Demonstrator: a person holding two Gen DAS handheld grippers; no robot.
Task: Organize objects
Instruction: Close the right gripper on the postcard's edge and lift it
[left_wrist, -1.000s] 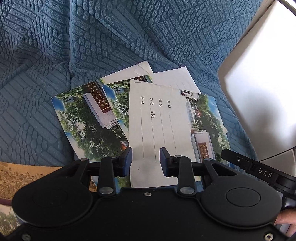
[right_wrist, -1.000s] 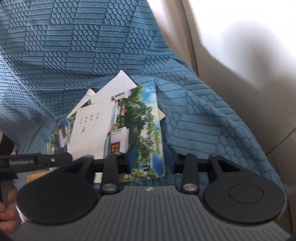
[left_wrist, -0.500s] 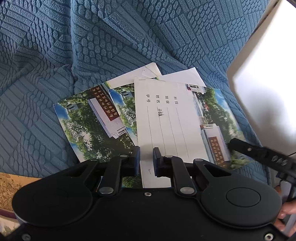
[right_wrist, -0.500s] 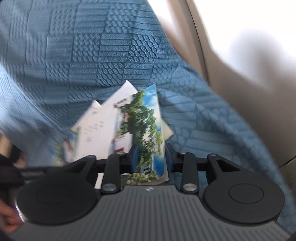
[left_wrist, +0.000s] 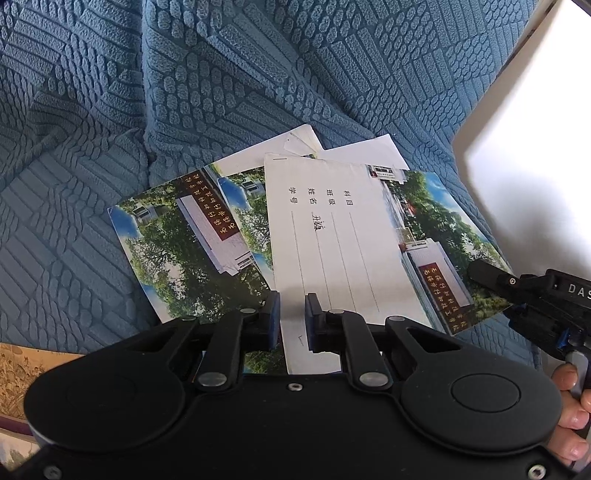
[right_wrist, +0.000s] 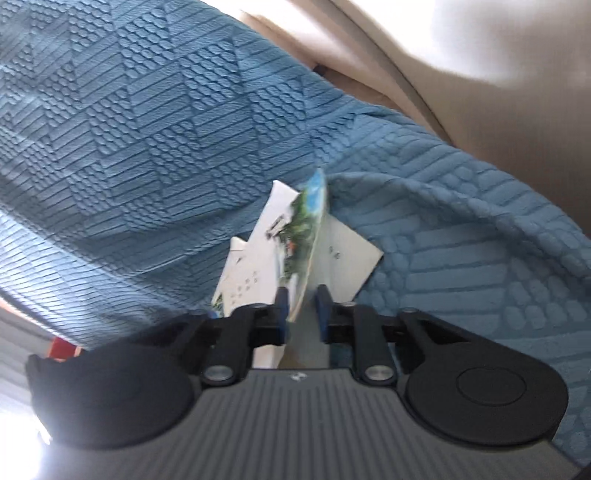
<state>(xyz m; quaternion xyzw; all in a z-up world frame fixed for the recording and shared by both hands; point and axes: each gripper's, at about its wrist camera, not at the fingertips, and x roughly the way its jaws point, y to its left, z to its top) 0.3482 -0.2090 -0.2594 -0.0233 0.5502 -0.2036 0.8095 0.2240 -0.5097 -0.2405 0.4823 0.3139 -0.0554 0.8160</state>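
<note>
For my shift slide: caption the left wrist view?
Left gripper over scattered booklets on a blue blanket.

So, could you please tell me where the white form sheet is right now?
In the left wrist view the white form sheet lies centre frame on top of the photo booklets on the blue cover, its near edge between the left gripper fingers.

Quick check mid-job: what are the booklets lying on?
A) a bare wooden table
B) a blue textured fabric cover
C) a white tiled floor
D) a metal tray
B: the overlapping booklets rest directly on the blue textured fabric cover, whose raised geometric pattern surrounds them in both wrist views.
</note>
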